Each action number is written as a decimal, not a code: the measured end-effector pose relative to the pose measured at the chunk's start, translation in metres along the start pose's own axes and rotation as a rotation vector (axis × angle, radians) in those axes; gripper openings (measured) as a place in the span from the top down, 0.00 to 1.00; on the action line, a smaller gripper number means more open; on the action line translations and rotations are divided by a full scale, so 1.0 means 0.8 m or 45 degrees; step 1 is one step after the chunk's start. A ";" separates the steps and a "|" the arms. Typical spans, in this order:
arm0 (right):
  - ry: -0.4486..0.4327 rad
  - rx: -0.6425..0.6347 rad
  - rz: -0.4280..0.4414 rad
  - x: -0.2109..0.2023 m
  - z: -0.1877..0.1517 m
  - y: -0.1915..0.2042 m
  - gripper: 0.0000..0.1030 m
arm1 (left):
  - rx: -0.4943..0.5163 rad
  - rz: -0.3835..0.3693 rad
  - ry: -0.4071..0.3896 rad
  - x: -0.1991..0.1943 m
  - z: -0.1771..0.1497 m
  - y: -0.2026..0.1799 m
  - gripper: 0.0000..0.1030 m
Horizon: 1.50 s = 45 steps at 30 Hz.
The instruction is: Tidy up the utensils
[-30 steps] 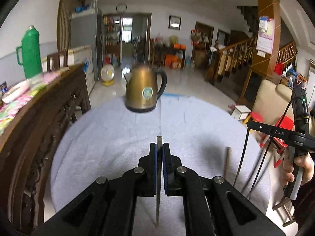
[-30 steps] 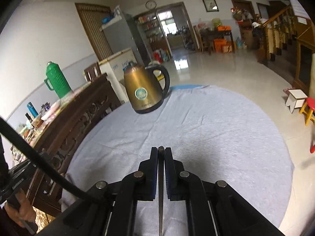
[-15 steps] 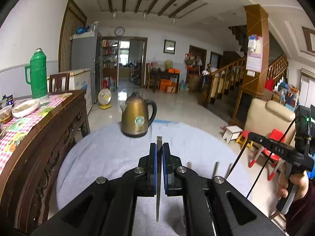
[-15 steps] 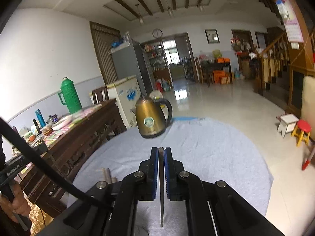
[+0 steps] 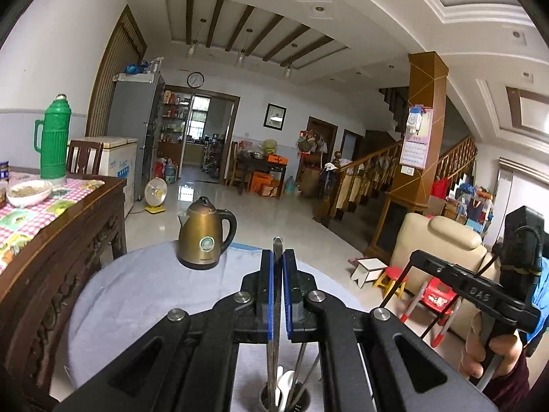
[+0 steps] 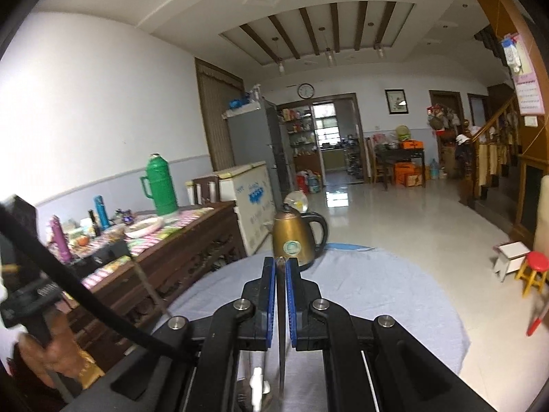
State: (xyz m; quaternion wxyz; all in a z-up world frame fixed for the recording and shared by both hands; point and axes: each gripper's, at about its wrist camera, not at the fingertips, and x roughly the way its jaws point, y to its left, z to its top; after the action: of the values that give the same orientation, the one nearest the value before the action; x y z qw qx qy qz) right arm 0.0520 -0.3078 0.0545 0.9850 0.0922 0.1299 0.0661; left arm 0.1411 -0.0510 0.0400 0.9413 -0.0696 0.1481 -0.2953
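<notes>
My left gripper (image 5: 277, 257) is shut on a thin metal utensil (image 5: 274, 350) that hangs straight down between the blue pads (image 5: 271, 295). Below it stands a dark utensil holder (image 5: 266, 399) with a white spoon (image 5: 284, 386) and metal sticks in it. My right gripper (image 6: 280, 264) is shut on another thin metal utensil (image 6: 281, 353), whose lower end hangs by a white spoon (image 6: 255, 386) in the same blurred holder. Each gripper shows in the other's view, held by a hand (image 5: 494, 353): the right one (image 5: 473, 292) and the left one (image 6: 31, 292).
A round table under a grey cloth (image 5: 137, 295) carries a bronze kettle (image 5: 204, 240) at its far side. A carved wooden sideboard (image 5: 51, 257) with a green flask (image 5: 53, 137) and a bowl stands close on the left. Stools and a sofa (image 5: 442, 243) lie to the right.
Both grippers have risen and tilted upward with their utensils still gripped. The table has dropped low in both views, and the utensil holder has come into sight beneath the jaws.
</notes>
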 end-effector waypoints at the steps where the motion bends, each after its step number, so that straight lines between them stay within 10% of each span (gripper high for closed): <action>1: -0.008 0.006 0.011 -0.003 -0.002 0.003 0.93 | -0.005 0.007 0.007 0.003 -0.005 0.000 0.95; 26: 0.294 0.091 -0.011 0.057 -0.096 0.008 0.93 | -0.033 0.087 0.364 0.046 -0.095 -0.005 0.95; 29: 0.297 0.128 -0.026 0.049 -0.097 0.003 0.91 | 0.000 0.100 0.374 0.038 -0.096 -0.008 0.84; 31: 0.287 0.146 -0.028 0.040 -0.097 0.001 0.88 | 0.018 0.119 0.361 0.027 -0.096 -0.008 0.51; 39: 0.259 0.151 -0.052 -0.004 -0.099 0.018 0.75 | 0.051 0.194 0.351 -0.019 -0.101 -0.015 0.34; 45: 0.221 0.136 -0.070 -0.048 -0.113 0.047 0.41 | 0.107 0.338 0.319 -0.064 -0.101 -0.029 0.20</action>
State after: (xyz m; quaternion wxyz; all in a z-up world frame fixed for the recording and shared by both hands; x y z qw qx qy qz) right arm -0.0128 -0.2625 -0.0149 0.9652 0.1349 0.2207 0.0397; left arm 0.0626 -0.0439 -0.0189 0.9482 0.0273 0.2598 -0.1806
